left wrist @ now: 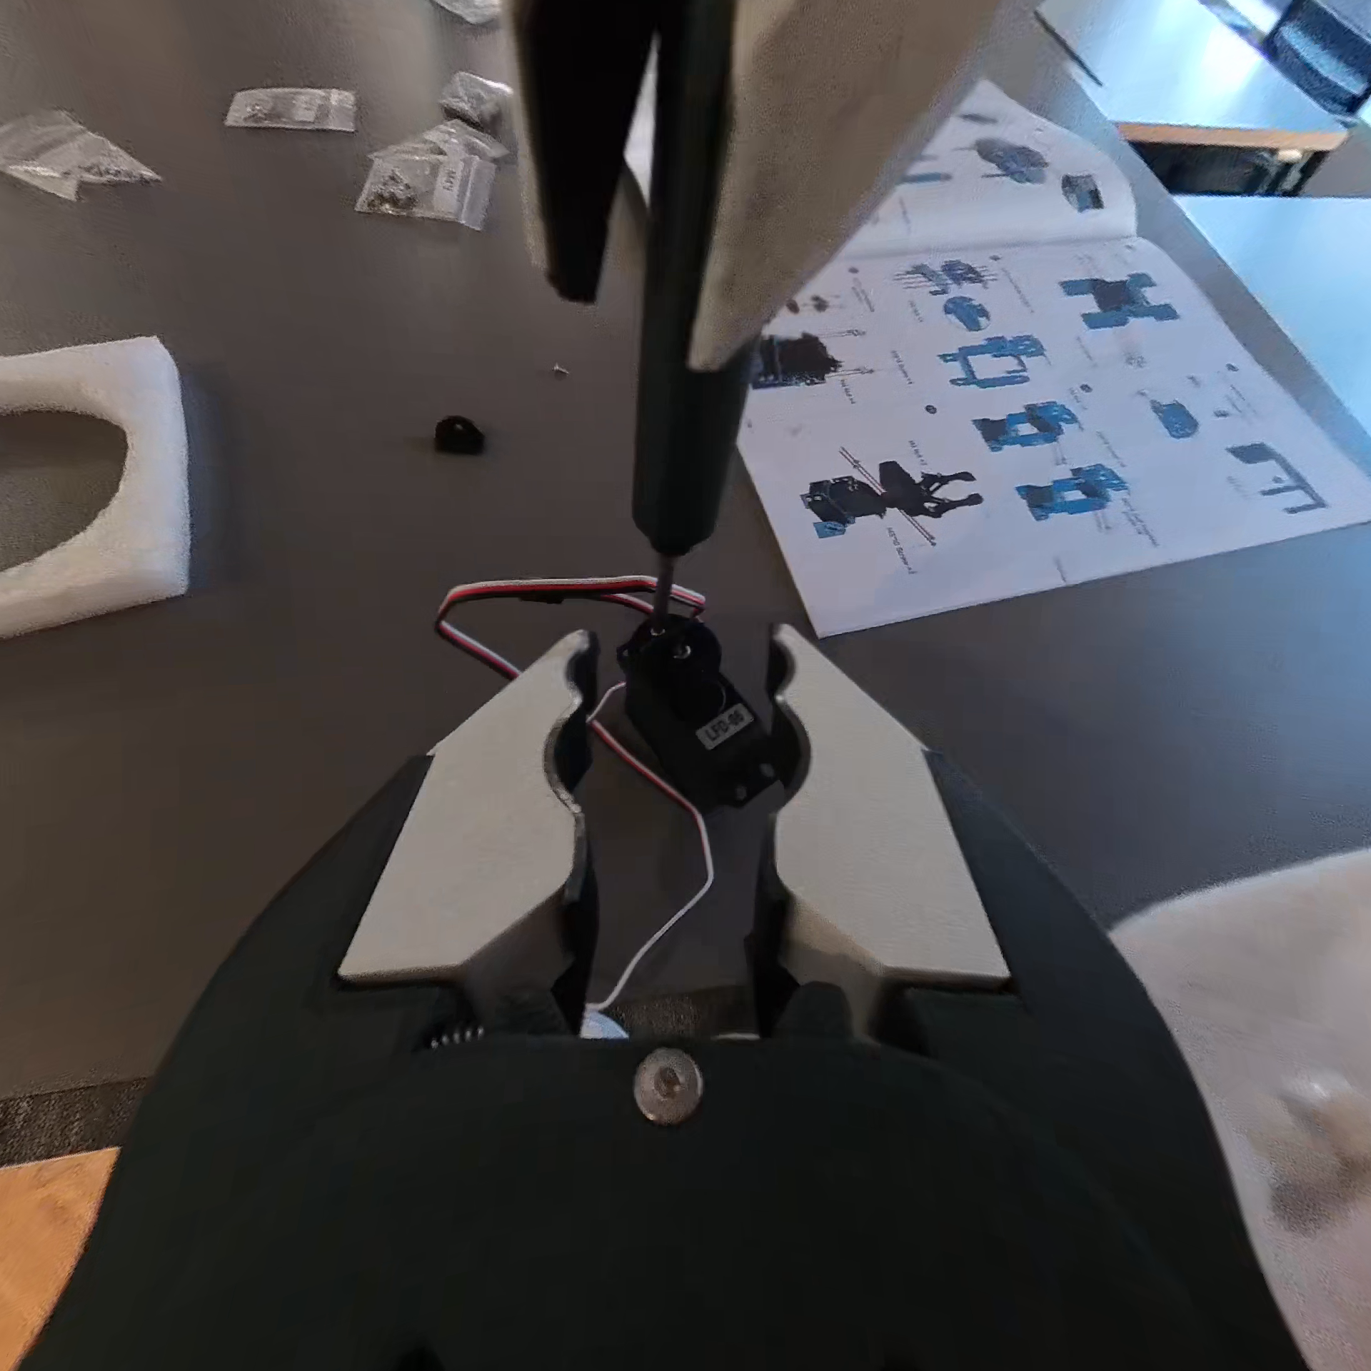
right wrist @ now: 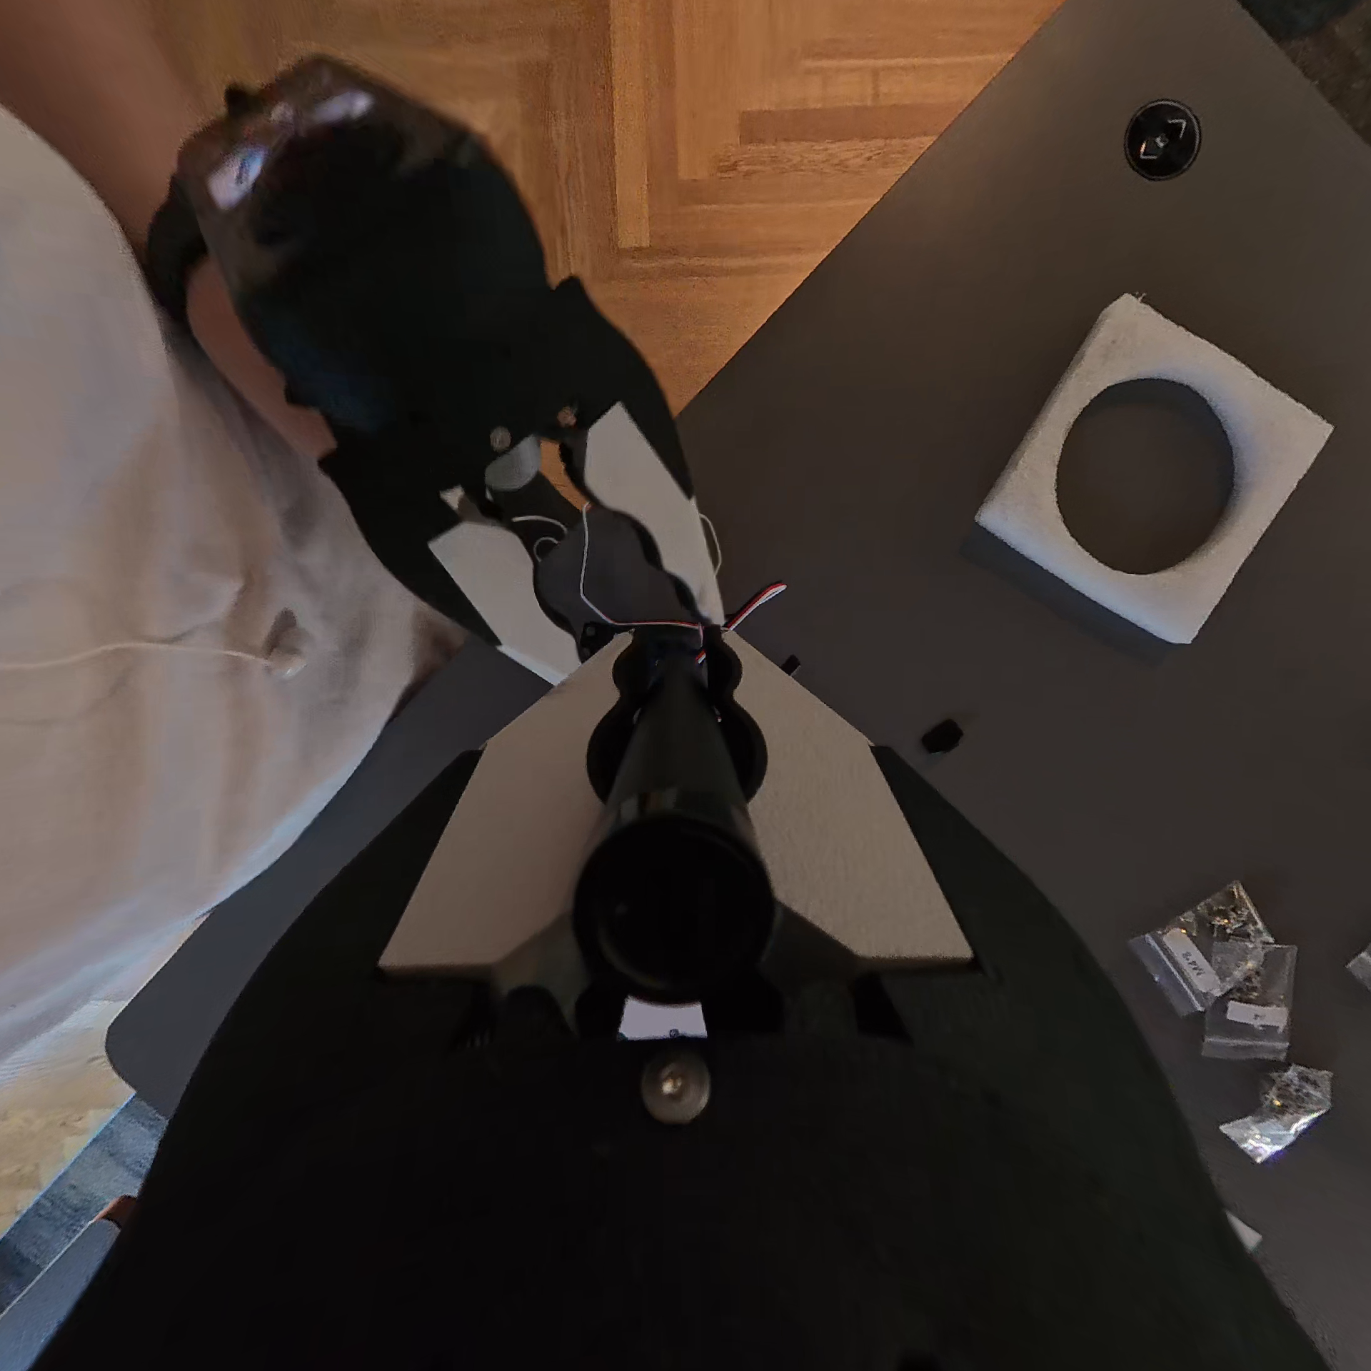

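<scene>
Left tongs [left wrist: 679,653] stand apart around a black servo [left wrist: 694,723] on the tabletop [left wrist: 297,519], touching neither side visibly. Right tongs [right wrist: 671,653] clamped on a screwdriver [left wrist: 686,371], axis near-vertical, tip seated on the servo's top just ahead.

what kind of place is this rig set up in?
Likely a hobby or lab assembly desk indoors: a dark table with an illustrated assembly sheet, small bags of hardware and a black servo under a screwdriver.
</scene>
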Available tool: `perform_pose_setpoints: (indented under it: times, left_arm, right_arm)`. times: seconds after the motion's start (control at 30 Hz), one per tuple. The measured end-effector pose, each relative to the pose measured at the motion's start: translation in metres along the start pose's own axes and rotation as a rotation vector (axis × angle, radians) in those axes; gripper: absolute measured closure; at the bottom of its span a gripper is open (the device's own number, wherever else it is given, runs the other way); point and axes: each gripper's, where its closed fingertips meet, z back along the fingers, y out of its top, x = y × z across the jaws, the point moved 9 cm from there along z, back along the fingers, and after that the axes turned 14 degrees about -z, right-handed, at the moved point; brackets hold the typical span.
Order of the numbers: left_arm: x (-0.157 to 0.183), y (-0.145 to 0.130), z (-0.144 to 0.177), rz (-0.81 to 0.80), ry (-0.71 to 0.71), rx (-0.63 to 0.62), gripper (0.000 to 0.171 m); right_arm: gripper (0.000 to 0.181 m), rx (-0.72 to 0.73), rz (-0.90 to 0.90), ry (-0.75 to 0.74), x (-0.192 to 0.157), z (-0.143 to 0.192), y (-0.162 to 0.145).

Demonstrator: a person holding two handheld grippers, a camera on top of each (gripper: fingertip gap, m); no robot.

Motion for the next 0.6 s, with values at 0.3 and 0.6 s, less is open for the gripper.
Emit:
perform_pose_setpoints:
  times: [0.3, 0.6]
  left_arm:
    - [-0.002, -0.006, -0.005, -0.122, -0.099, 0.075, 0.150]
    - [-0.042, -0.005, -0.017, -0.417, -0.691, 0.167, 0.151]
  right_arm:
    - [0.166, 0.002, 0.076, 0.029, -0.002, 0.004, -0.008]
    - [0.166, 0.013, 0.201, 0.087, -0.006, 0.004, -0.010]
